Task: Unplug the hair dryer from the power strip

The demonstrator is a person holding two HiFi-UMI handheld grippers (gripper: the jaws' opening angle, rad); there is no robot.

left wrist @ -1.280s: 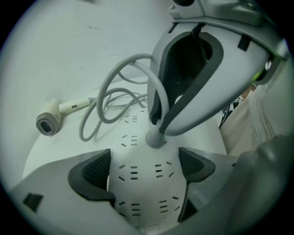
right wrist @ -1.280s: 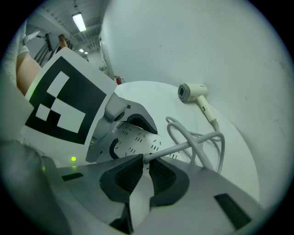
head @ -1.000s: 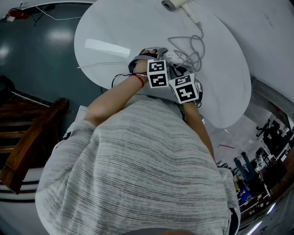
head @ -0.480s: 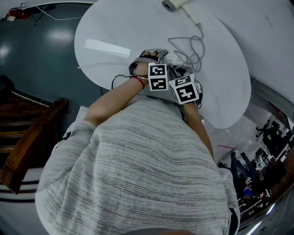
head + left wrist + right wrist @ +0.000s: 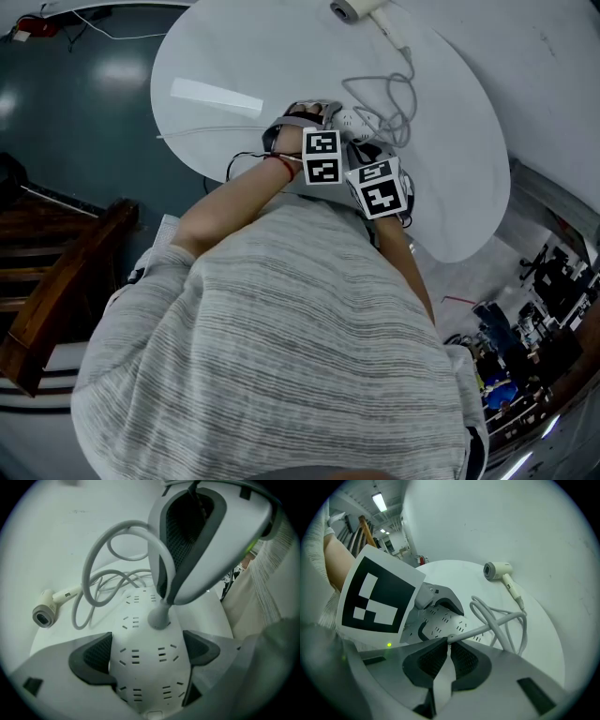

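In the left gripper view, my left gripper (image 5: 146, 652) is shut on a white power strip (image 5: 140, 667), with a dark pad pressed against each long side. A grey plug (image 5: 158, 617) sits in a socket on the strip's top. My right gripper (image 5: 447, 643) is shut on the plug where the cord leaves it, and comes down onto it from above. The grey cord (image 5: 101, 569) loops away to the cream hair dryer (image 5: 44, 613), which lies on the table. The head view shows the hair dryer (image 5: 352, 9) at the table's far edge.
Everything lies on a round white table (image 5: 234, 56) beside a white wall (image 5: 487, 522). The left gripper's marker cube (image 5: 379, 597) is close on the right gripper's left. The person's arms and striped shirt (image 5: 281, 356) fill the near side. Dark floor and wooden furniture (image 5: 56, 291) are at left.
Both marker cubes have shifted very slightly toward the person. Both grippers keep the same holds, and the plug still looks seated in the strip.
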